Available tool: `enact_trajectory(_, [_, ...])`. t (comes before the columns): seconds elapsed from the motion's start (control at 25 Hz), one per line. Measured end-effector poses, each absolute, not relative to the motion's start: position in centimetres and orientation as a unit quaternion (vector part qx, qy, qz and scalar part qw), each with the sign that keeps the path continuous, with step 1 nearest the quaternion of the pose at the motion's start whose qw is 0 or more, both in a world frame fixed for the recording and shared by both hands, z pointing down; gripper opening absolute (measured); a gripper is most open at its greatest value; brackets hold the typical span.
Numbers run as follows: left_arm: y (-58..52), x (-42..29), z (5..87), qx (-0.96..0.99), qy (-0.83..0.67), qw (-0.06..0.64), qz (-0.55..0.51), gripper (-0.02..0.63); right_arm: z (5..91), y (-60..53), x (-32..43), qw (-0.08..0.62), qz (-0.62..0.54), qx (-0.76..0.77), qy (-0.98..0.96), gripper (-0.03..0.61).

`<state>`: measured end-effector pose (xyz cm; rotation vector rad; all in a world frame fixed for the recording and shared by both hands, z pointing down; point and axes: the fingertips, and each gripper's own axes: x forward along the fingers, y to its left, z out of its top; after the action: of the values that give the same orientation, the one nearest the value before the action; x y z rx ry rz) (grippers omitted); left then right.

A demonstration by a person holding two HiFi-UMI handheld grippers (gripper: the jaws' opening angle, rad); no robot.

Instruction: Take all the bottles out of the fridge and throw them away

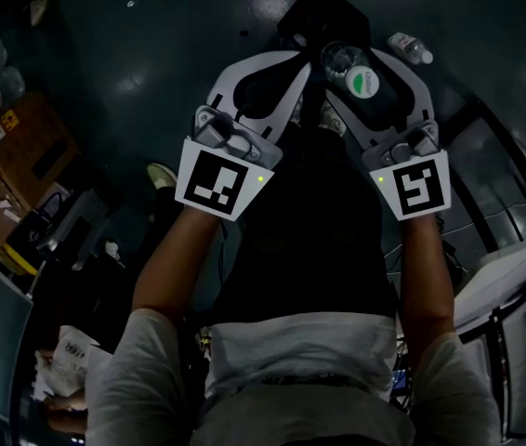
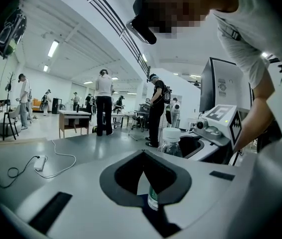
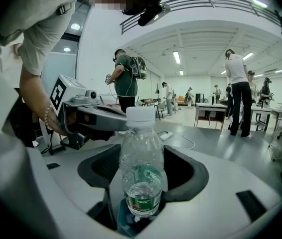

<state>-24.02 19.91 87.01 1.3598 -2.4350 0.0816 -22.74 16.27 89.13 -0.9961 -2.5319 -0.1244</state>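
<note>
Clear green-labelled bottle (image 3: 141, 183) sits clamped between the right gripper's (image 3: 142, 151) widely spread jaws, cap pointing away. Just left of it, the left gripper's (image 2: 143, 152) jaw tips meet on nothing. Beyond the right jaws, a second bottle (image 1: 410, 47) lies on the floor (image 1: 151, 26).

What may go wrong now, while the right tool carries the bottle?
The right tool holds the bottle only by two jaws at its label; it may slip out.
The left tool, shut and empty, has its tip close beside the bottle and might knock it.
A second bottle lies on the floor ahead; stepping on it seems possible.
</note>
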Motion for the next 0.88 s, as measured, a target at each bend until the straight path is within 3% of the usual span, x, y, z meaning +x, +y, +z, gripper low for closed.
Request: enact_trajectory(0.88, [20.0,-23.5,99.8,0.491,-0.850,0.182,0.060,0.012,104.3,17.1,-20.9,0.237,-0.071,-0.398,-0.883,0.282])
